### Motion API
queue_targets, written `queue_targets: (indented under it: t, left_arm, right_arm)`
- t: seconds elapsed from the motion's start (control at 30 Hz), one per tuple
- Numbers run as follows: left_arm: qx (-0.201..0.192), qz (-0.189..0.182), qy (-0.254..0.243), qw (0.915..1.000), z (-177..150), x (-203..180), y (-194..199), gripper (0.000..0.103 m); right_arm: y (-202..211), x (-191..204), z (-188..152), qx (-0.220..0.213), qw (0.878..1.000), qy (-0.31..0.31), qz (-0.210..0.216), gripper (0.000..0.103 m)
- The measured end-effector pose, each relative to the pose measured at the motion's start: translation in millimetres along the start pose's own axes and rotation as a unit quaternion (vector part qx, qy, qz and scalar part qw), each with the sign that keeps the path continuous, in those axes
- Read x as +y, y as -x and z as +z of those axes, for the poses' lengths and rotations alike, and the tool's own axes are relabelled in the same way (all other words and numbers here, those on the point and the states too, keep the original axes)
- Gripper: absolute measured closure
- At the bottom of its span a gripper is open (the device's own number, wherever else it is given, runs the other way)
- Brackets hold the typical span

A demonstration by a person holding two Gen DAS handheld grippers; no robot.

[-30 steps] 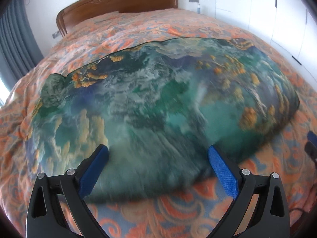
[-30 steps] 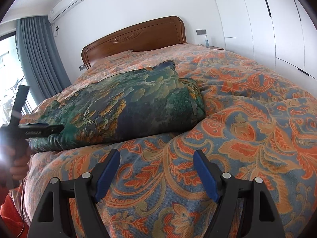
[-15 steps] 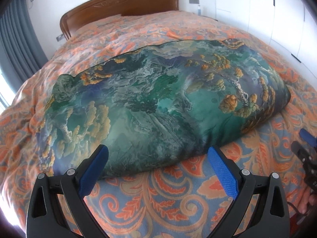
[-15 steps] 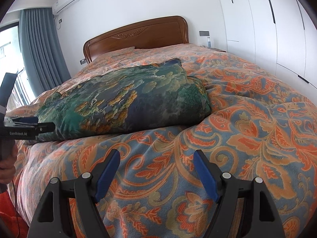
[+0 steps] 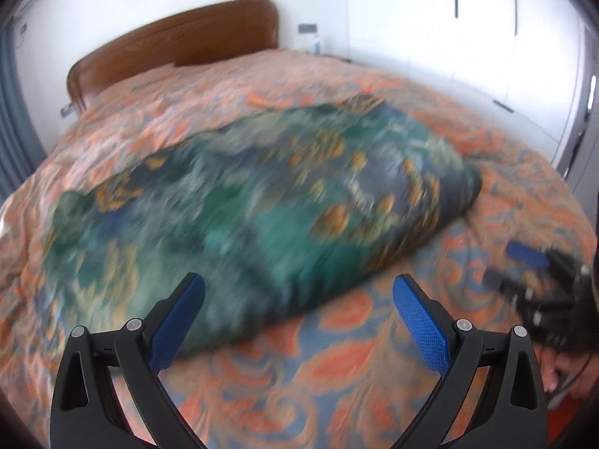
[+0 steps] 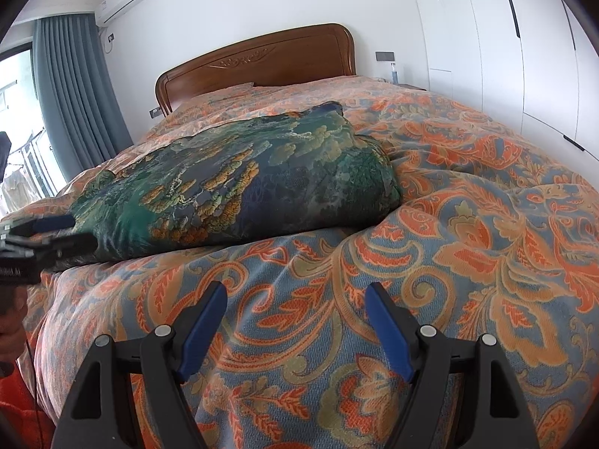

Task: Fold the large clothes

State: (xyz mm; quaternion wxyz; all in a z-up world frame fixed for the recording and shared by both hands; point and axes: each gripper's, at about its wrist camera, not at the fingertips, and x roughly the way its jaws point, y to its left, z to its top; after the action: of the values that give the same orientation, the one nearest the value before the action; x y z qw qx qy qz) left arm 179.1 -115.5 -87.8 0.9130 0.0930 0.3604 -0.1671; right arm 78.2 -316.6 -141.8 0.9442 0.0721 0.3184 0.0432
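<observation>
- right wrist view: folded garment [image 6: 239,187], green-blue print, lies as a thick flat bundle on the bedspread [image 6: 468,224], toward the left half of the bed, below the headboard [image 6: 258,61].
- left wrist view: same bundle [image 5: 254,202], blurred; edges appear stacked and even.
- progress, judged: folding looks complete or nearly so; at most a final squaring or transfer remains.
- left gripper [image 5: 297,299]: jaws wide, nothing between them, clear of the bundle's near edge.
- right gripper [image 6: 295,312]: jaws wide, empty, over bare bedspread, well apart from the bundle.
- markings: white lettering on the left gripper's body at the right wrist view's left edge; too small to read. no brand or label legible elsewhere.
</observation>
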Motion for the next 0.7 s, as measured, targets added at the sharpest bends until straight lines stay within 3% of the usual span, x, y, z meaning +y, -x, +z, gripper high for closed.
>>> queue_targets:
  t: [0.07,0.13,0.23,0.33,0.5,0.6,0.7]
  left_arm:
    - [0.003,-0.022,0.01,0.9997,8,-1,-13,0.002]
    - [0.044,-0.044,0.018,0.9979,8,-1,-40,0.002]
    - [0.079,-0.027,-0.002,0.9965,-4,-6,-63,0.002]
    - [0.066,-0.012,-0.032,0.9972,-14,-13,-47,0.002]
    - [0.051,-0.036,0.003,0.998,-18,9,-9,0.002]
    - [0.051,-0.024,0.037,0.9977,-22,28,3,0.002]
    - [0.058,-0.01,0.066,0.9961,-30,41,12,0.002]
  right_arm:
    - [0,0,0,0.0,1.0,-0.001,0.001,0.025]
    - [1,0,0,-0.002,1.0,-0.001,0.002,0.025]
    - [1,-3,1,-0.001,1.0,-0.005,0.005,0.025]
    - [1,-6,2,0.003,1.0,-0.017,0.007,0.025]
    - [-2,-31,24,0.011,0.993,-0.111,0.037,0.025]
    - [-23,-56,45,0.014,0.975,-0.208,0.081,0.013]
    - [-68,-81,53,0.056,0.943,-0.313,0.097,0.012]
